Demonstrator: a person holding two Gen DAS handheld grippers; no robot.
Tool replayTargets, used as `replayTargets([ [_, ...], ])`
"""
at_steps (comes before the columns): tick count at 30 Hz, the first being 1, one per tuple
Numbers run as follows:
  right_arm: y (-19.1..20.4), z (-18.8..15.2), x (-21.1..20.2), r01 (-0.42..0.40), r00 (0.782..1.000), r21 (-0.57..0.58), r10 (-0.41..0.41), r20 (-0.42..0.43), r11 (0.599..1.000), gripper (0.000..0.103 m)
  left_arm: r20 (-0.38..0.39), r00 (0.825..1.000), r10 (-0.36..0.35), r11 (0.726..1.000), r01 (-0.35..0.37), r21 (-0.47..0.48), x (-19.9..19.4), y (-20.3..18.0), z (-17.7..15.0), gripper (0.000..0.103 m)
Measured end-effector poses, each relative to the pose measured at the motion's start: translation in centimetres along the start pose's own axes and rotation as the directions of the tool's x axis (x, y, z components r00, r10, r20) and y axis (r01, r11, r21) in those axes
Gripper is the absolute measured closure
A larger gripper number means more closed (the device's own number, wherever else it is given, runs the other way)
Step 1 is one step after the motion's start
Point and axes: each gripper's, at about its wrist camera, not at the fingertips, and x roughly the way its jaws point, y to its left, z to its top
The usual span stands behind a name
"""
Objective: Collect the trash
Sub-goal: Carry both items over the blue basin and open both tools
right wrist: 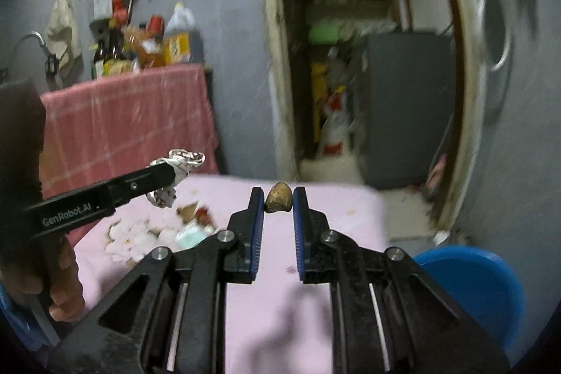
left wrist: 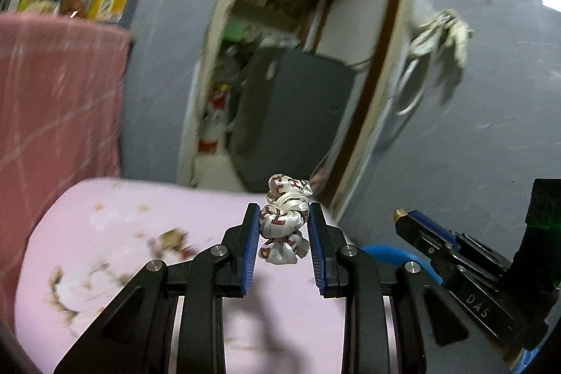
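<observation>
The left gripper (left wrist: 284, 226) was clamped on a crumpled white wrapper with red print (left wrist: 284, 219), held clear above the pink tabletop (left wrist: 122, 233). The right gripper (right wrist: 278, 202) pinched a small golden-brown scrap (right wrist: 278, 201) between its blue pads (right wrist: 258, 226), also lifted off the surface. Beyond them, more litter (right wrist: 157, 230) lay scattered on the far left of the table: whitish shells, brown bits, a pale torn packet. A blue bin (right wrist: 484, 283) stood just beside the table's right edge. By my judgement, two pieces were collected but not yet dropped, and most of the pile remained.
</observation>
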Motion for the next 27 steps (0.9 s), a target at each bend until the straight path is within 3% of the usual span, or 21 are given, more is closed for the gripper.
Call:
replayTargets([
  [4,-2.1,1.1,-3.2,0.053,0.996,-0.007,-0.053,0.075,0.999,0.087,0.054,0.997,-0.051,0.998,0.048,0.041,0.4,-3.7,0.6,0.080],
  [8,-4.3,1.3,-5.5,0.115,0.988,-0.002,-0.114,0.104,0.993,0.087,0.058,0.992,-0.109,0.992,0.105,0.065,1.7,-7.4,0.7,0.080],
  [18,-10.9,-1.0,-8.4,0.230,0.971,0.068,-0.233,0.052,0.971,0.087,-0.069,0.972,-0.223,0.967,0.229,0.112,6.8,-15.0,-0.9,0.080],
  [27,-15.5,-4.0,-8.3,0.281,0.959,0.137,-0.281,-0.025,0.950,0.087,-0.217,0.948,-0.232,0.961,0.258,0.099,11.3,-17.4,-3.7,0.080],
])
